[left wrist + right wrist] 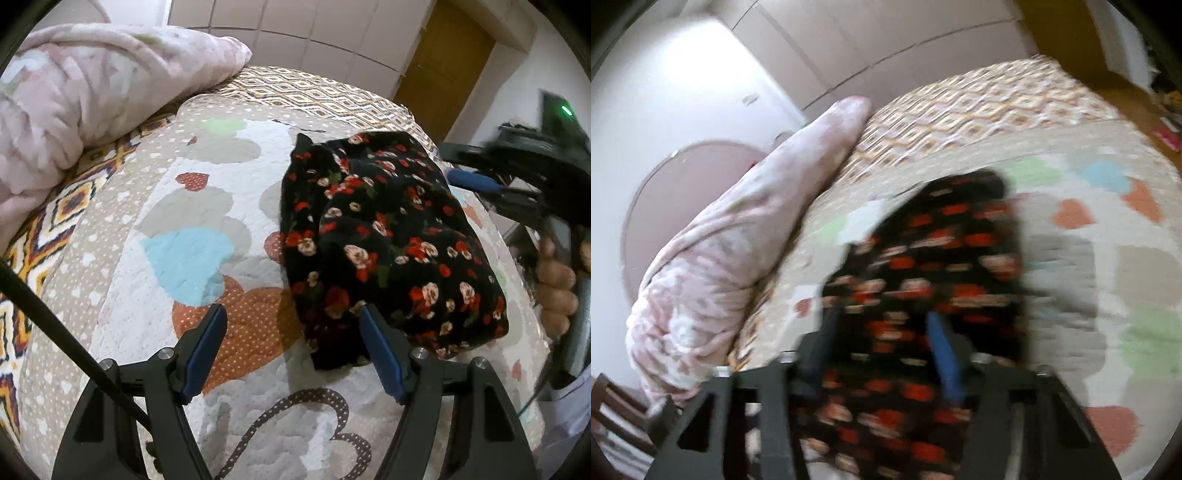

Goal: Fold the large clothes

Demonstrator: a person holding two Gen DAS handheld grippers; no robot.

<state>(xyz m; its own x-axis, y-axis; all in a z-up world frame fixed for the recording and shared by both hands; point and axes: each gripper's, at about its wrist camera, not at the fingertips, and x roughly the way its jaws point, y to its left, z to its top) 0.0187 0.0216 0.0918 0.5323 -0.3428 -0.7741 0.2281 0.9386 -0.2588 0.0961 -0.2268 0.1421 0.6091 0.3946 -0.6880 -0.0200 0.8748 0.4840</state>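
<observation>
Fingers of left gripper (291, 347) are being held apart, gripping nothing; right gripper (879, 350) blurred, grip untellable. Floral garment (388, 240) is lying folded on quilt (221, 166); judged soft, light, floppy, best taken at an edge.

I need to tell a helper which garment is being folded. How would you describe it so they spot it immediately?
Start at the bed, covered by a quilt patched with pastel hearts. On the quilt, away from the bunched pink blanket near the wall, lies a folded dress. It is the only dark item: black fabric scattered with red and cream roses.
</observation>
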